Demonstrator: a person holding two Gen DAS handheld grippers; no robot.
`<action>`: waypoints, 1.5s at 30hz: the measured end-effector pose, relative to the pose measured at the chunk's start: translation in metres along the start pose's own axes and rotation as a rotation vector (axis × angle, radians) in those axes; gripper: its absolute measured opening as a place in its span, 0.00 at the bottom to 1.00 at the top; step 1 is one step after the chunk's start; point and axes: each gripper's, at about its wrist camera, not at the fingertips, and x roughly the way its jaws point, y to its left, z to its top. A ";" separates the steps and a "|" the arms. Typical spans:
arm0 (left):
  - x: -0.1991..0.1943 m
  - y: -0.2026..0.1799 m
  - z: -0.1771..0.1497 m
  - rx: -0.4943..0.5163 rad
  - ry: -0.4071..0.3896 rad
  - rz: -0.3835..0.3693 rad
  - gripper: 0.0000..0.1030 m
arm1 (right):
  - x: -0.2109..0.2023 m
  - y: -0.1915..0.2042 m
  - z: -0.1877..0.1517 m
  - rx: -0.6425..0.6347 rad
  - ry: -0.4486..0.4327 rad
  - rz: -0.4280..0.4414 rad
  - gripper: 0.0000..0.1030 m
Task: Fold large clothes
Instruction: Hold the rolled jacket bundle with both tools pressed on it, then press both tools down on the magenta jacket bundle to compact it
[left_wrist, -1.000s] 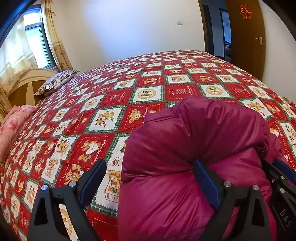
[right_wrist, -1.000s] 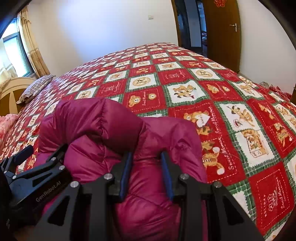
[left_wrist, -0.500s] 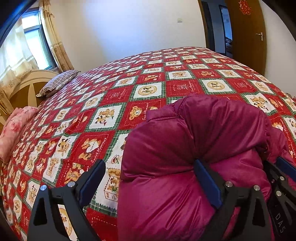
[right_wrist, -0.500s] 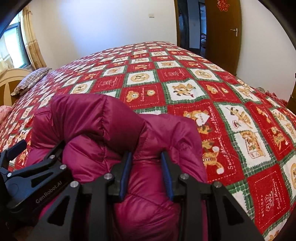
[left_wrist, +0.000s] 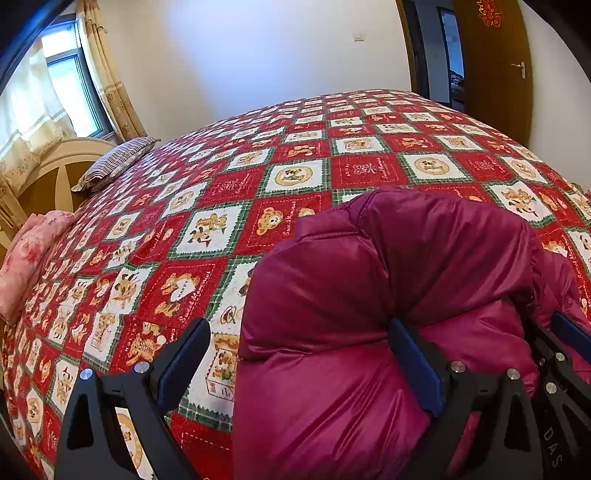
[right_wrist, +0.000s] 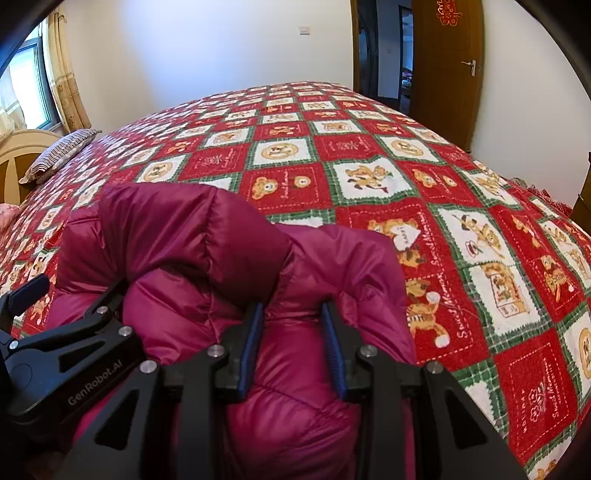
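Observation:
A puffy magenta down jacket (left_wrist: 369, 288) lies bunched at the near edge of the bed, also filling the lower left of the right wrist view (right_wrist: 192, 251). My right gripper (right_wrist: 291, 332) is shut on a thick fold of it, the blue pads (right_wrist: 251, 343) pressing in from both sides. My left gripper (left_wrist: 299, 350) stands wide open at the jacket's left edge. Its right finger (left_wrist: 410, 354) sinks into the padding and its left finger hangs over the bedspread. Each gripper shows at the edge of the other's view: the right gripper (left_wrist: 550, 332) and the left gripper (right_wrist: 70, 295).
The bed carries a red, green and white bear-patterned bedspread (left_wrist: 295, 173) that stretches far ahead. A striped pillow (left_wrist: 118, 162) and a pink pillow (left_wrist: 26, 254) lie by the headboard (left_wrist: 48, 166) at left. A wooden door (right_wrist: 447, 66) and doorway stand at the far right.
The right wrist view has tipped slightly, with the fold still pinched. The left gripper and the jacket have barely shifted.

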 end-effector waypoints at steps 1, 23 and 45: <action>0.000 0.000 0.000 0.000 0.000 0.000 0.95 | 0.000 0.000 0.000 0.001 -0.001 0.001 0.35; 0.001 -0.003 -0.002 0.011 0.004 0.012 0.95 | 0.003 0.004 0.000 -0.025 0.000 -0.035 0.35; -0.026 0.029 -0.032 -0.128 0.035 -0.189 0.99 | -0.031 -0.015 -0.026 0.045 -0.073 0.050 0.54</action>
